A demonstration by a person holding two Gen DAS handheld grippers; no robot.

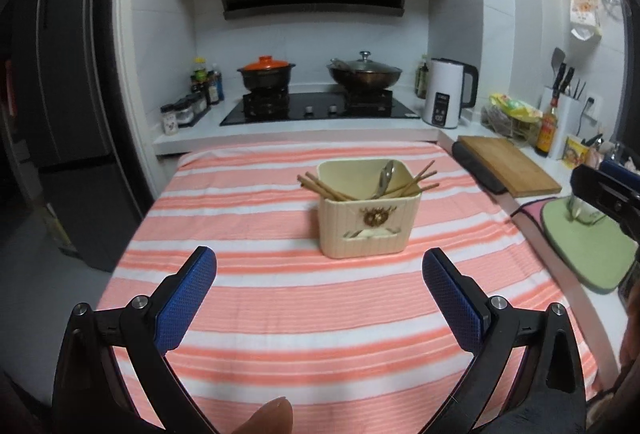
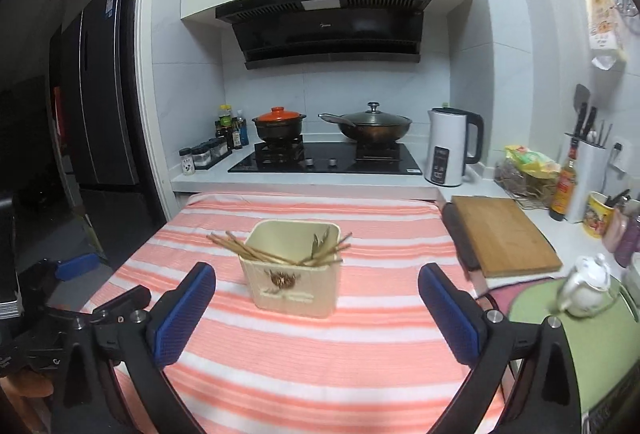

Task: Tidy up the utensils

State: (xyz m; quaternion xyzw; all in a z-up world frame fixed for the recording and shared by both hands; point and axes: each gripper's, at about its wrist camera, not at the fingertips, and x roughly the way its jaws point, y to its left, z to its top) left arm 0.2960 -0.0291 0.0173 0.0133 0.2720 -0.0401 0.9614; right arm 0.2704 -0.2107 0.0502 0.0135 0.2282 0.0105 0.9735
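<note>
Nearest of all, the left gripper (image 1: 319,266) is held with its jaws wide apart, and nothing is held between them. The right gripper (image 2: 317,280) is held the same way, jaws wide apart and bare. Under both, the striped cloth (image 1: 280,314) on the desk is seen. A little farther on, the cream box (image 1: 370,226) is set upright on the cloth. From the left gripper it is seen ahead and a bit to the right; from the right gripper it is seen ahead and a bit to the left, so it lies between the two. Neither can be called much nearer. The chopsticks (image 1: 320,187) and a metal spoon (image 1: 385,177) are already leaned inside the box, with their long ends sticking up and out over the rim to both sides. It is judged that most of the tidying is done. Far back, the stove (image 1: 320,109) with an orange-lidded pot (image 1: 266,71) is seen.
</note>
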